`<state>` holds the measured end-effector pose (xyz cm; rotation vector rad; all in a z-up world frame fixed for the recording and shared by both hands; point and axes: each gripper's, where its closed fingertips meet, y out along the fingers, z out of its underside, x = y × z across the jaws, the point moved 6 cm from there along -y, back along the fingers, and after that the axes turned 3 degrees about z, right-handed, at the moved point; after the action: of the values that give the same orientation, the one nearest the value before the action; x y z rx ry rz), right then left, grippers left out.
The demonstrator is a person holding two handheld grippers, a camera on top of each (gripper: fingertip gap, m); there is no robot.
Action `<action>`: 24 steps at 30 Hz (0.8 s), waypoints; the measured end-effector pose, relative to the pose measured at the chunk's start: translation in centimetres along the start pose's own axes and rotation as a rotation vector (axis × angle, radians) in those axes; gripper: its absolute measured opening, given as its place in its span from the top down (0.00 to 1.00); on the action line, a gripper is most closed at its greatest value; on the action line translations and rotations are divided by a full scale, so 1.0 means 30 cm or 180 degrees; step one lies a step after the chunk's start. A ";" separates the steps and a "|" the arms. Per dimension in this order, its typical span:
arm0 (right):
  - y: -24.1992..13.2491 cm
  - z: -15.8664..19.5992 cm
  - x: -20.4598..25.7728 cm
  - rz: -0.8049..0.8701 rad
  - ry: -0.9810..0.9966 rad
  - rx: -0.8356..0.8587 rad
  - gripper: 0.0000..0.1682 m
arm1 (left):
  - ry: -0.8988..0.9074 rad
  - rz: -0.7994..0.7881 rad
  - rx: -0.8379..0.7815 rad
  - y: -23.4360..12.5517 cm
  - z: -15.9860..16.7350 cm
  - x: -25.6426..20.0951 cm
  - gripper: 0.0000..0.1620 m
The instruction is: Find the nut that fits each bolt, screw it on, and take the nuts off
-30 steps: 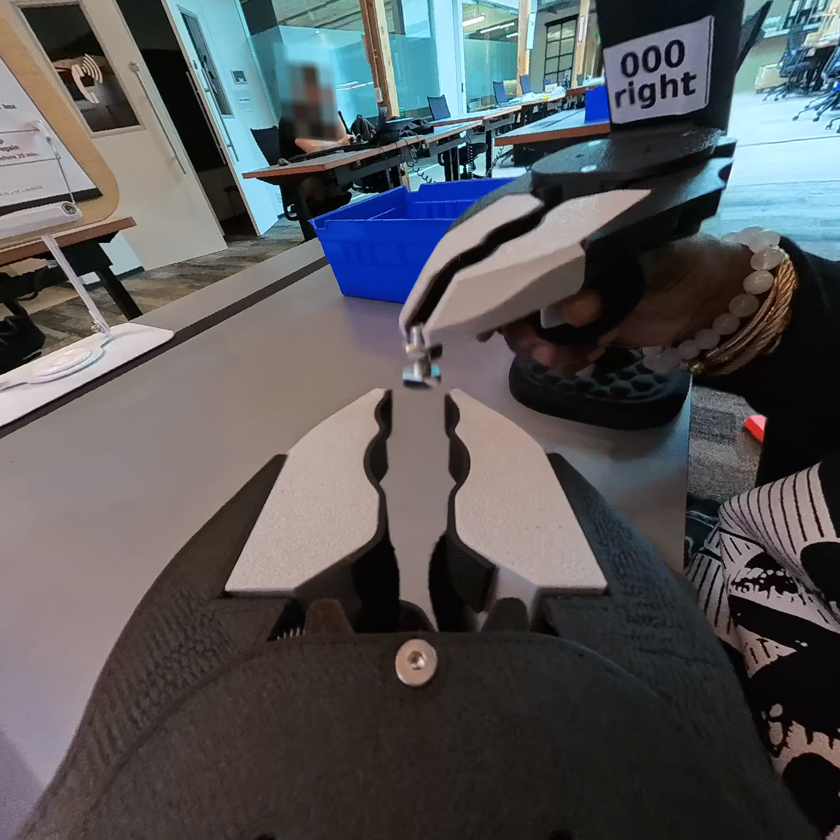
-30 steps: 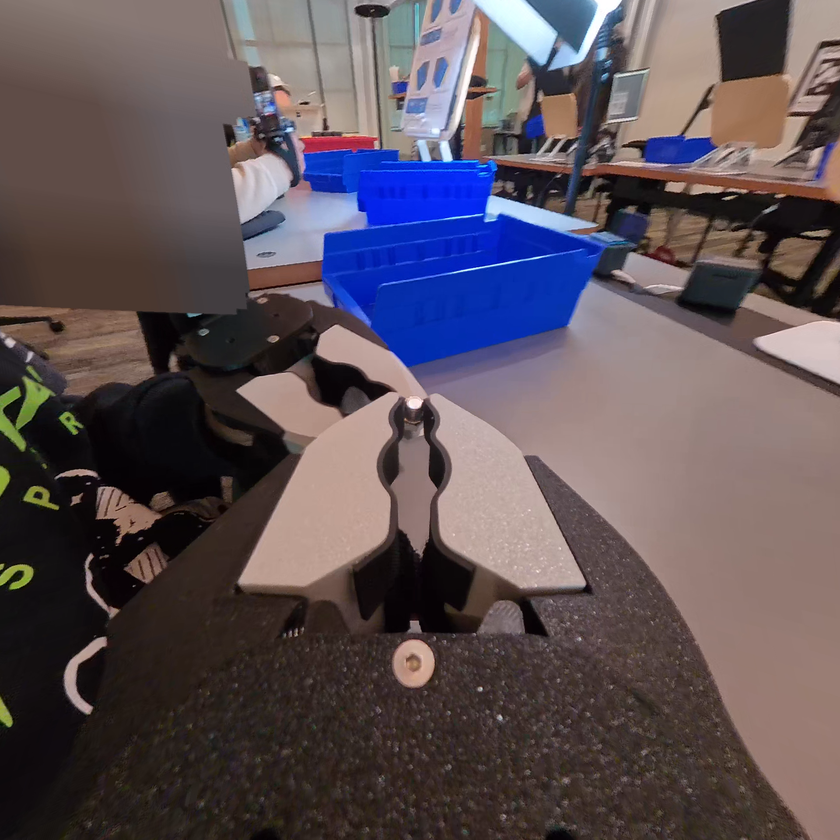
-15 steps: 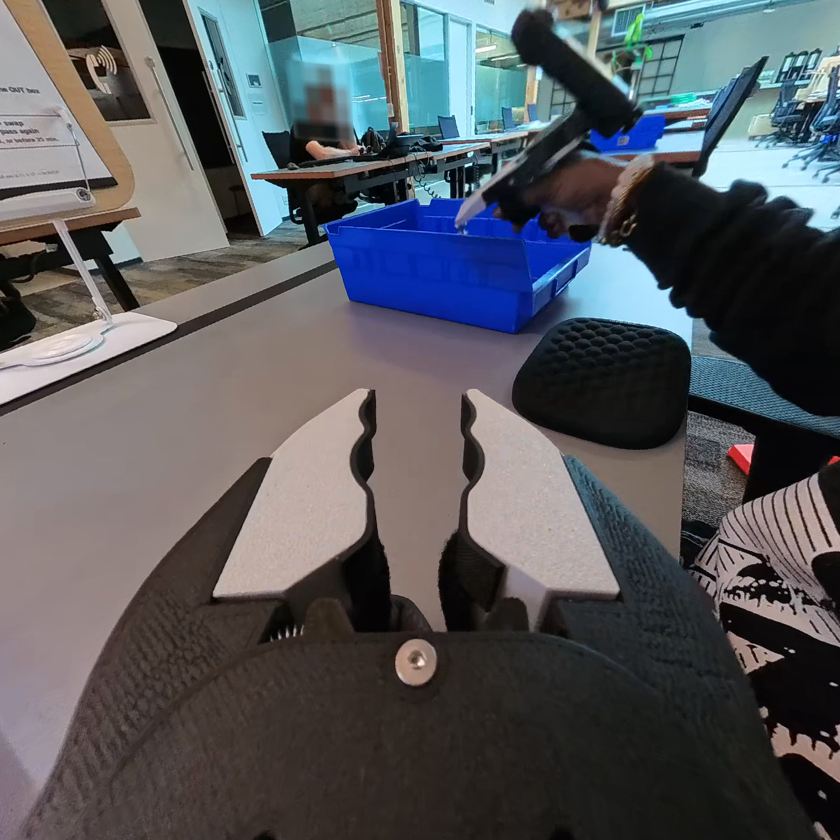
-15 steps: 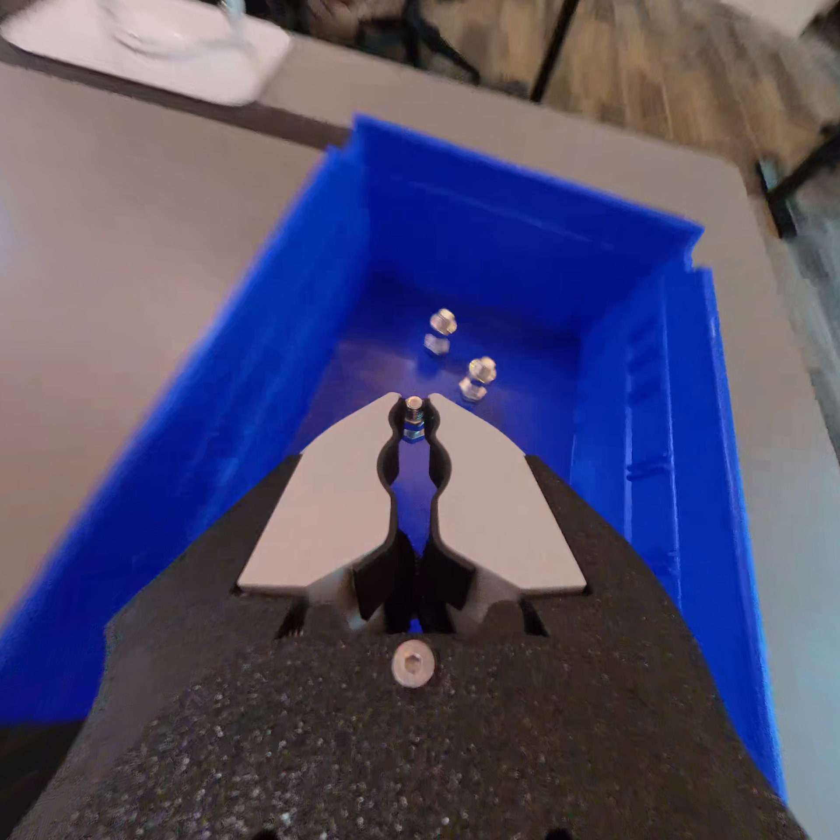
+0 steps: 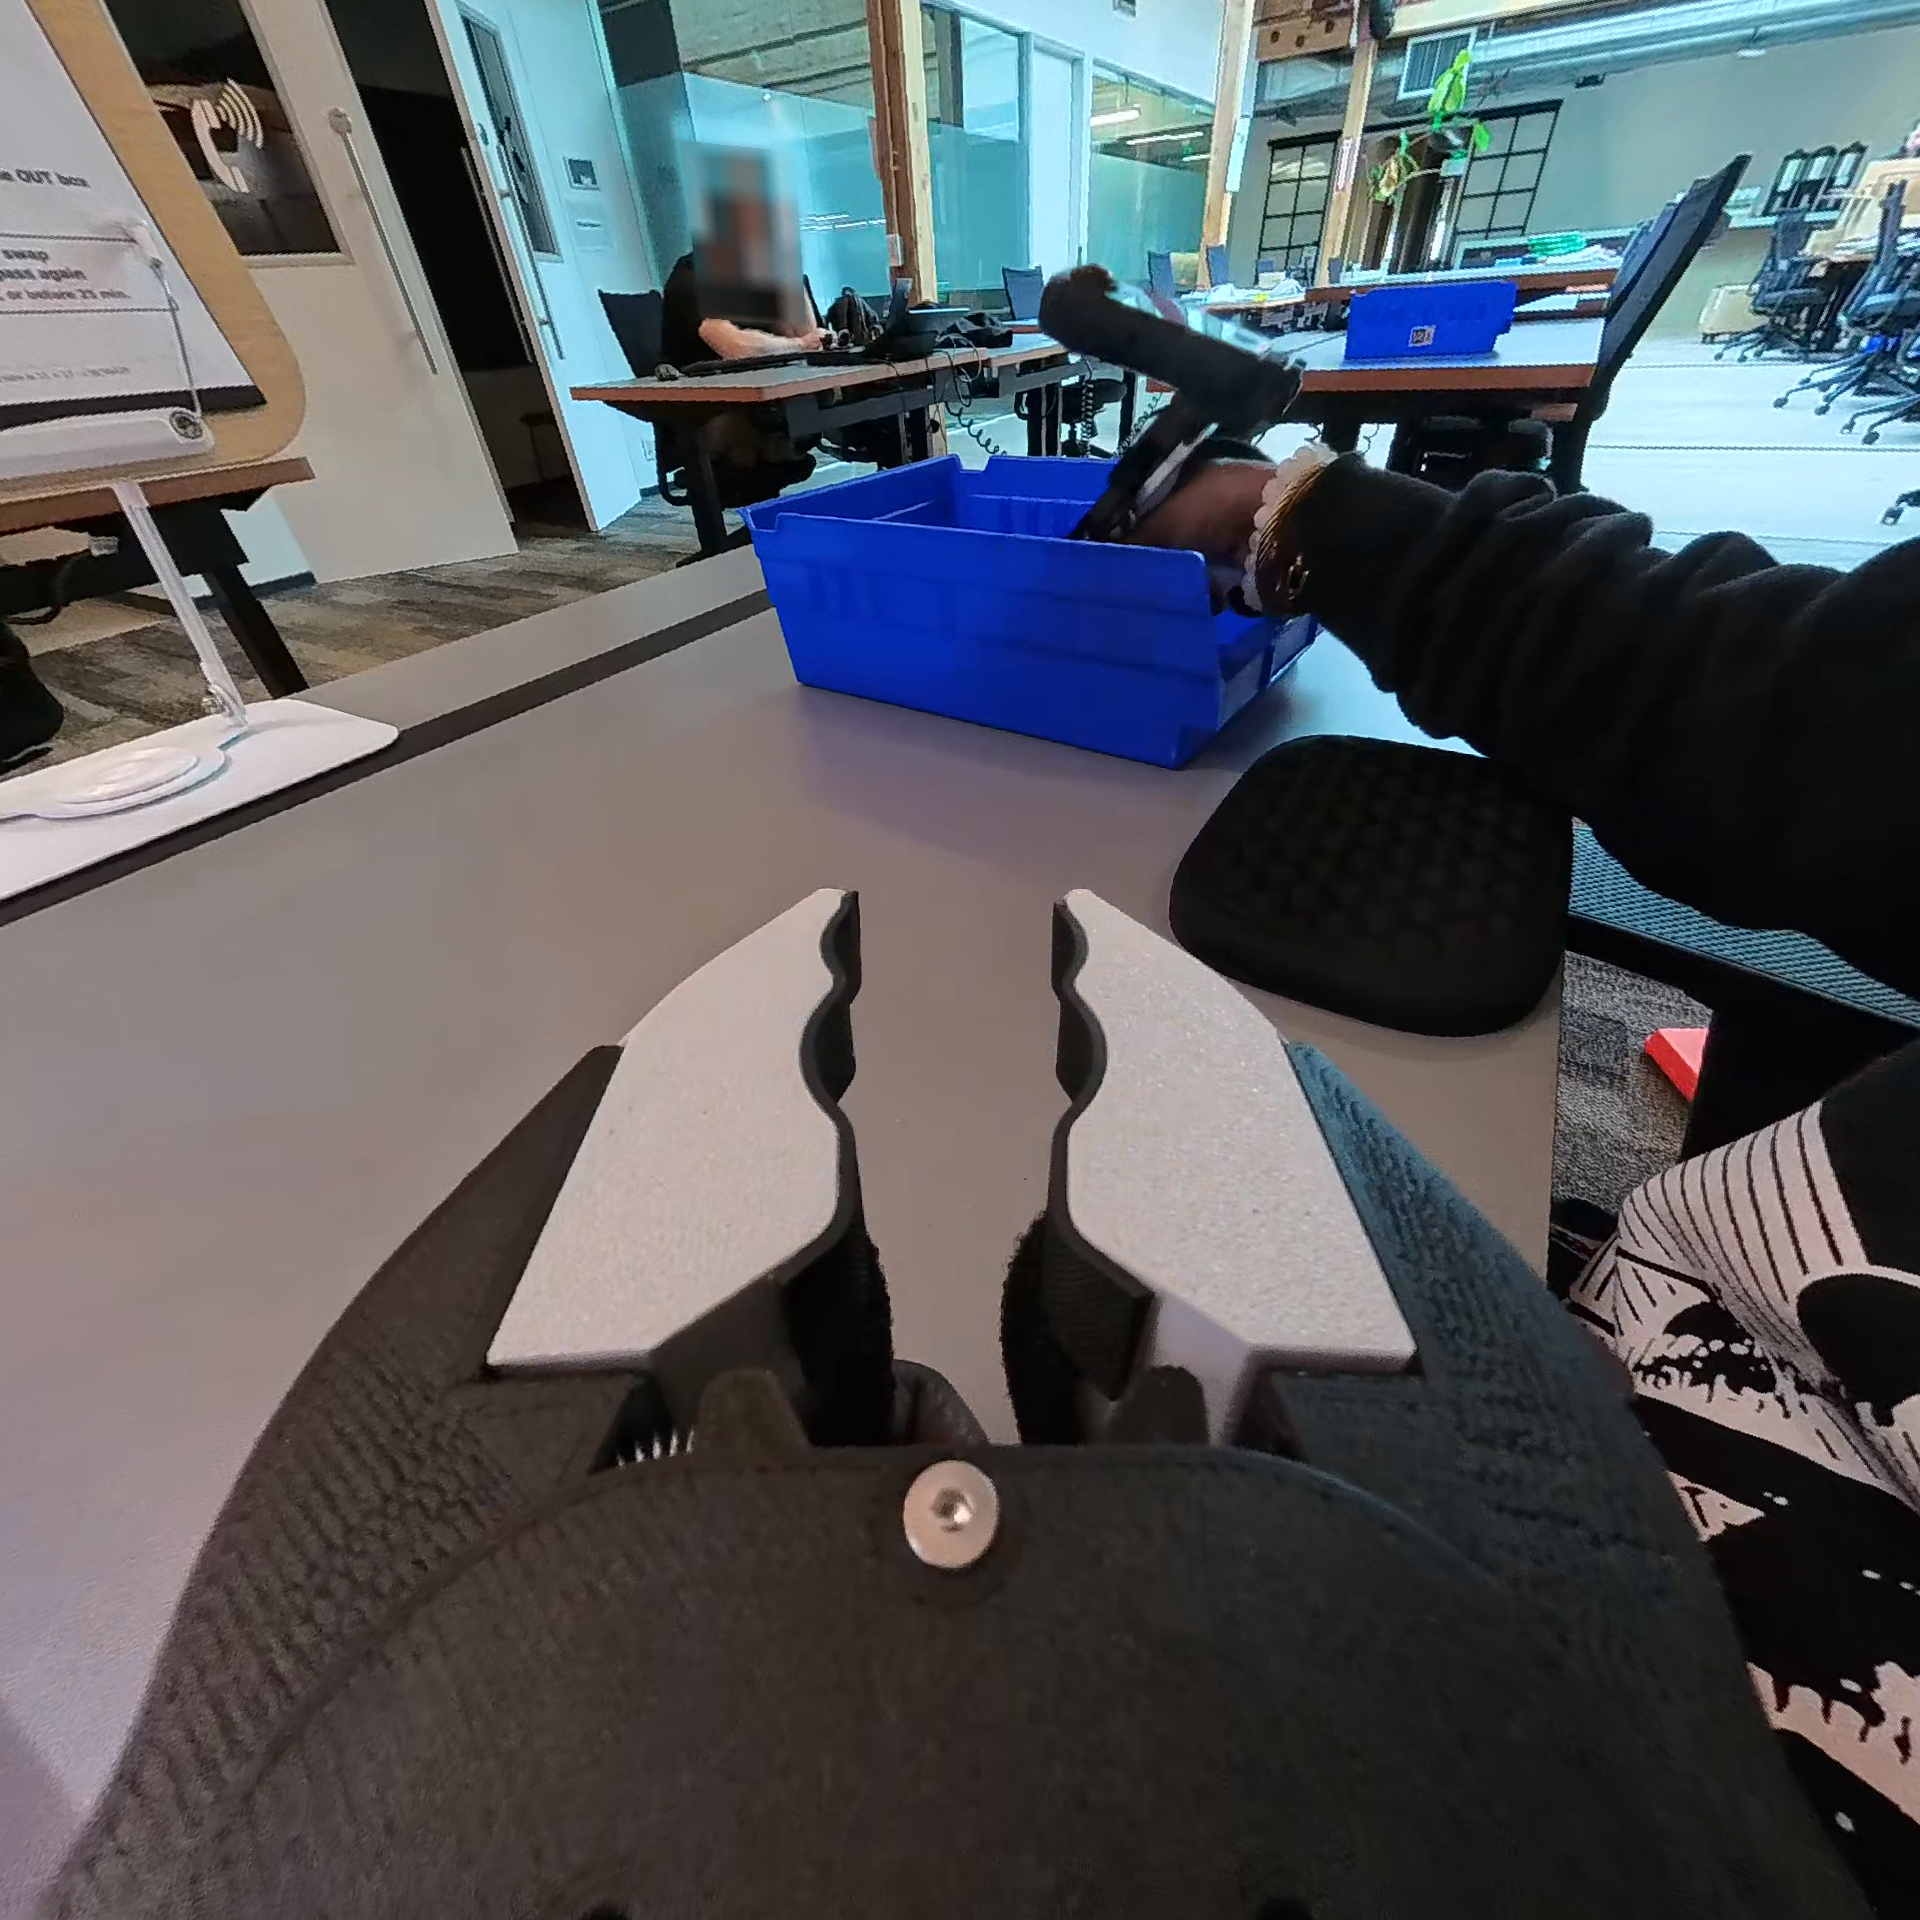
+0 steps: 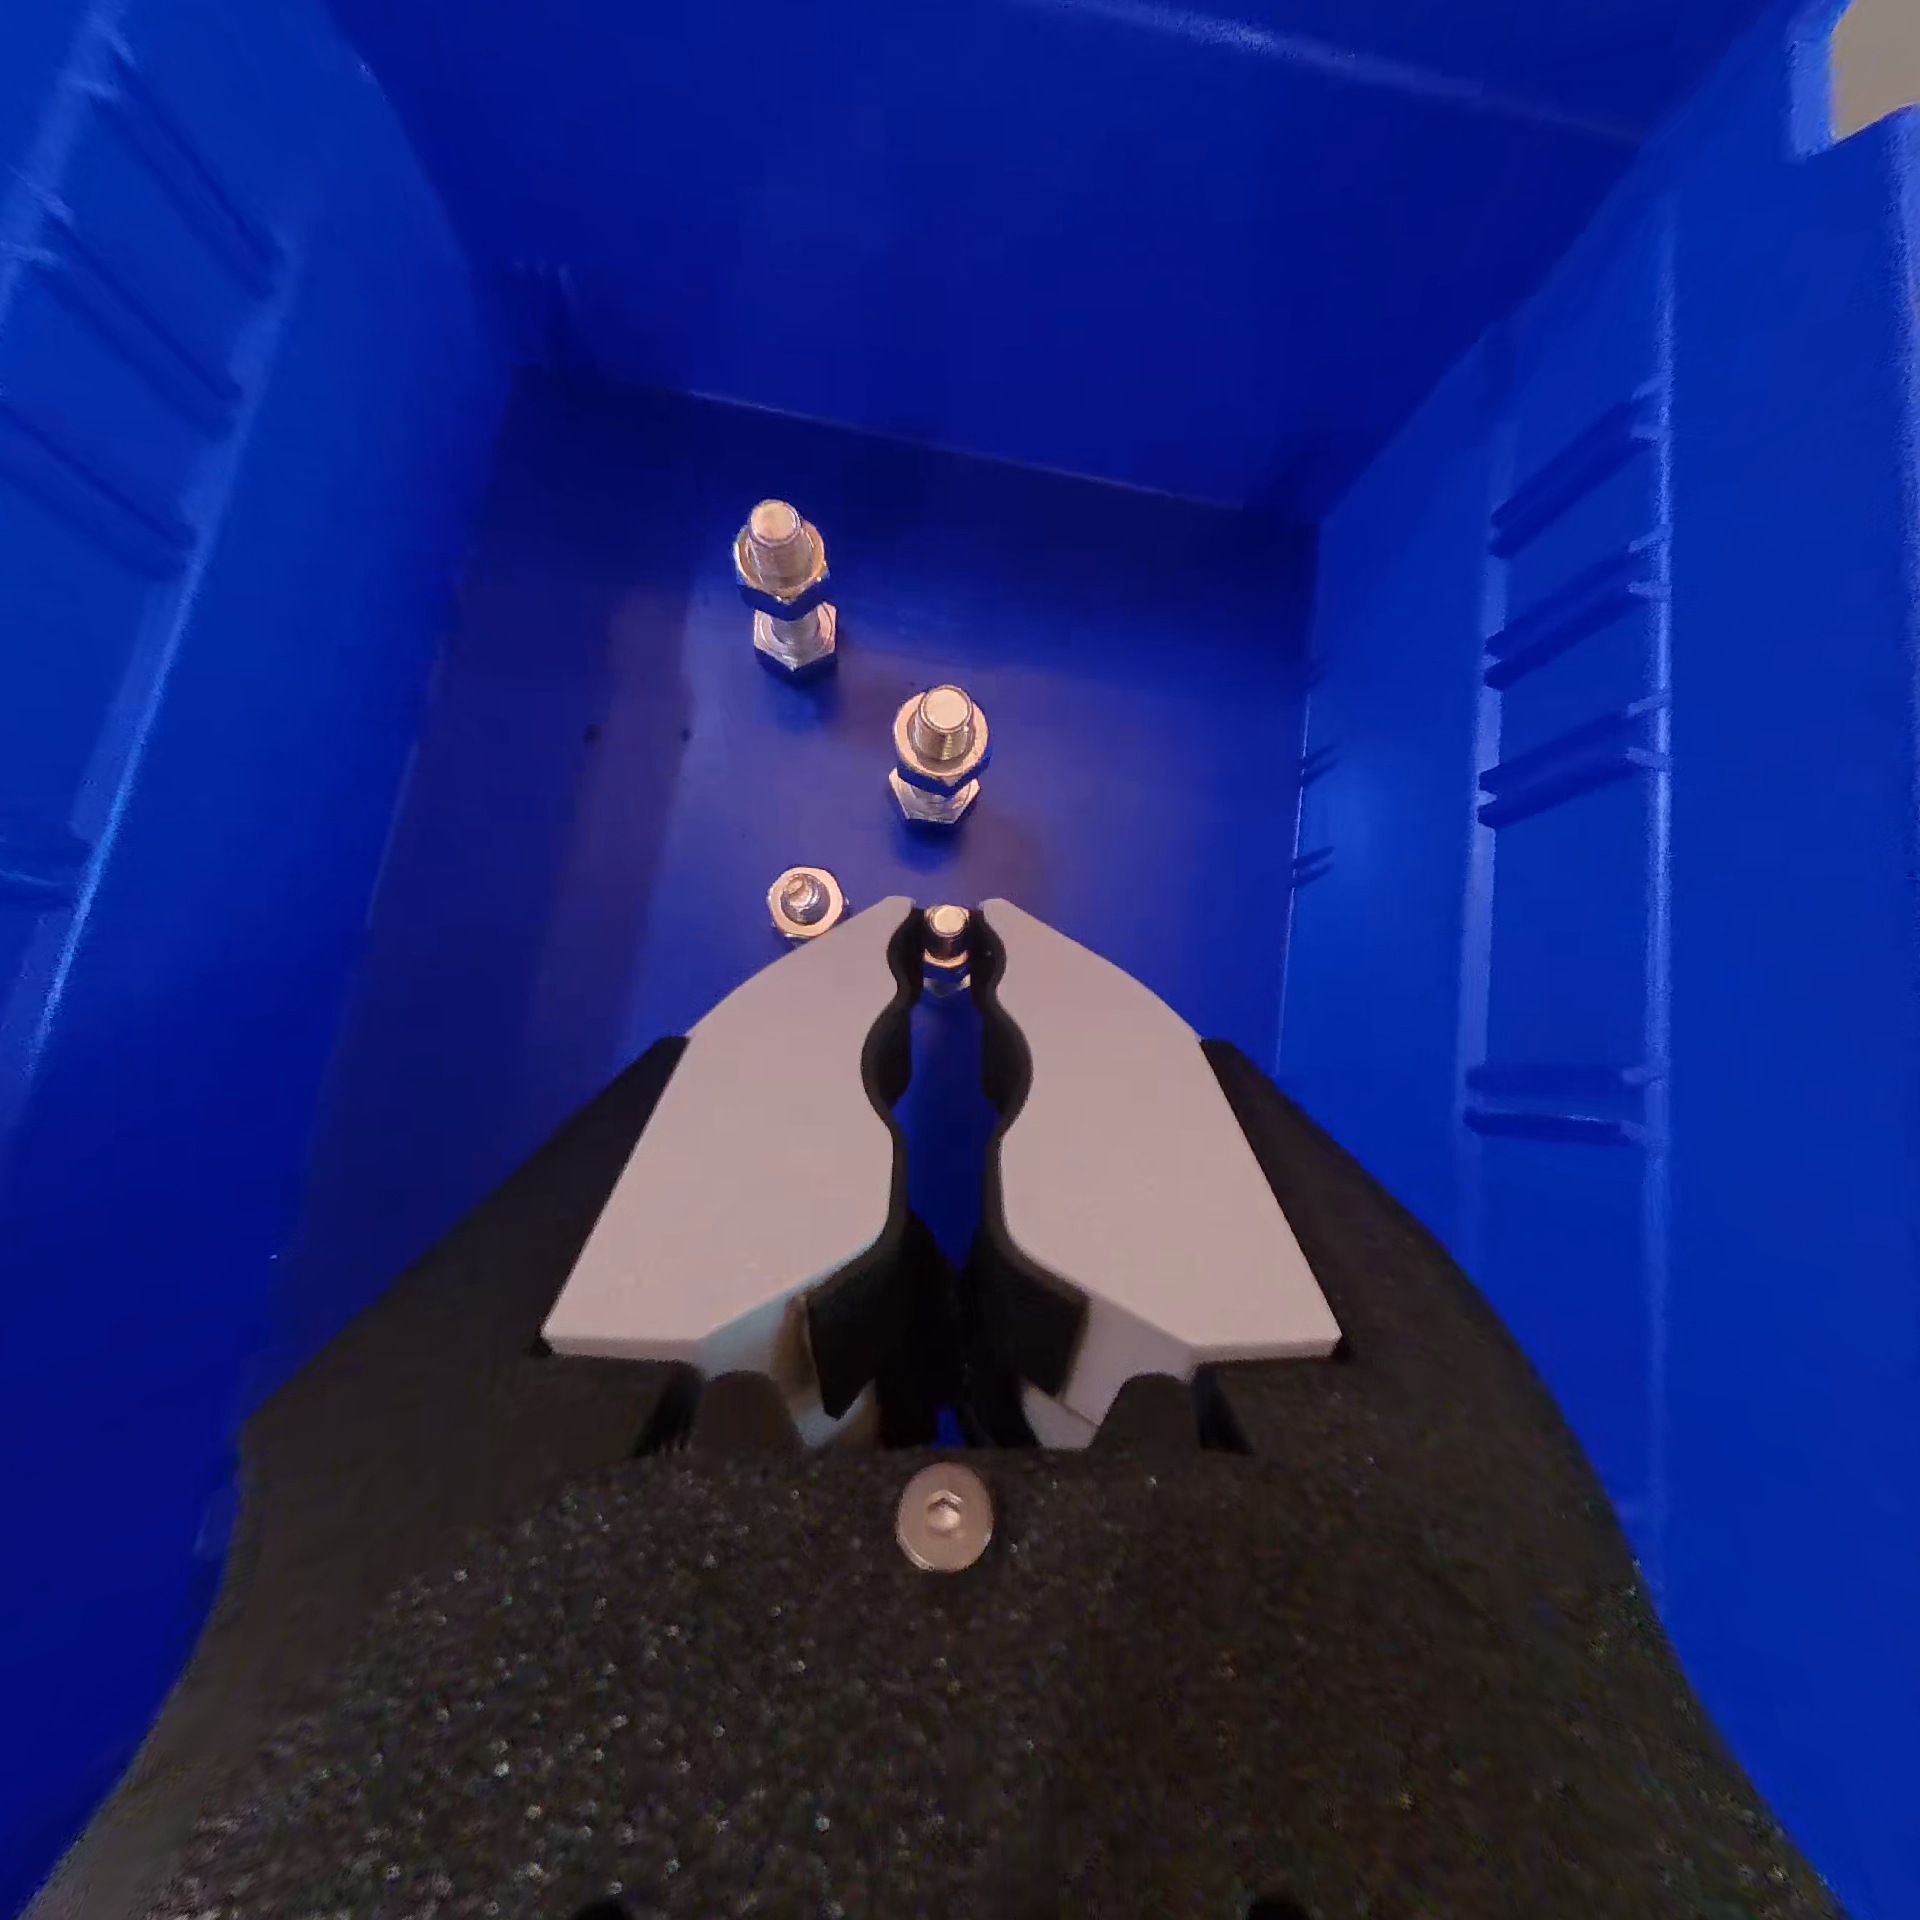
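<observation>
Down along your left gripper [image 5: 956,914], the left wrist view shows its two grey fingers [image 5: 707,1122] spread apart with nothing between them, hanging above the bare grey table [image 5: 416,987]. Ahead of it on that table sits the blue bin [image 5: 997,644], and just to the right of the fingers lies a black textured pad [image 5: 1371,883] near the table edge. Your right arm in its black sleeve [image 5: 1579,644] reaches across from the right, and your right hand [image 5: 1195,509] tips the right gripper [image 5: 1112,509] nose-down into the bin, so its tips are hidden behind the bin wall from this side. A white stand base [image 5: 187,769] rests on the table far to the left. Turning to the right wrist view, you are looking deep inside the blue bin [image 6: 312,623], whose walls fill the frame. Your right gripper [image 6: 945,914] has its fingers drawn in and clamped at the tips on a small bolt [image 6: 945,940] with a nut threaded on it, held low over the bin floor; whether it touches the floor cannot be told. Just left of the fingertips stands a short bolt-and-nut [image 6: 802,902] on the floor. Farther in stand two taller ones, each upright on its head with a nut on the thread: a nearer bolt [image 6: 937,753] slightly right, and a farther bolt [image 6: 784,603] to the left, well apart from each other.
</observation>
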<state>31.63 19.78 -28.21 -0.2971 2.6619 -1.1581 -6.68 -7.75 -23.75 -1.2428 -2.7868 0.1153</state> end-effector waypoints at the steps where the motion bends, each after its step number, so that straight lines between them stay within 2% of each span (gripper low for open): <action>1: 0.000 0.001 0.001 -0.0008 0.0002 0.0008 0.95 | -0.0003 0.0002 -0.0001 0.000 0.000 0.000 0.78; 4: -0.028 -0.011 0.001 0.0030 0.0028 -0.0032 0.88 | -0.0009 0.0003 -0.0008 -0.001 -0.001 0.001 0.78; 8: -0.162 -0.075 0.036 0.0024 0.0127 -0.0717 0.77 | -0.0021 -0.0006 -0.0033 -0.004 -0.003 0.002 0.78; 12: -0.380 -0.115 0.200 -0.0547 0.0030 -0.1755 0.72 | -0.0035 -0.0011 -0.0075 -0.011 -0.011 0.003 0.78; 17: -0.592 -0.029 0.444 -0.1405 -0.0337 -0.2505 0.74 | -0.0055 -0.0042 -0.0079 -0.067 -0.055 0.019 0.78; 21: -0.613 0.065 0.589 -0.1914 -0.0660 -0.2548 0.75 | -0.0158 -0.0045 -0.0173 -0.185 -0.150 0.081 0.78; 24: -0.566 0.123 0.649 -0.2105 -0.0755 -0.2404 0.76 | -0.0154 -0.0290 0.0227 -0.306 -0.198 0.205 0.78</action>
<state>15.72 0.58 -20.52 -1.4097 2.7184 -0.1211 -16.90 -9.10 -16.57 -1.1101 -2.8475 0.2391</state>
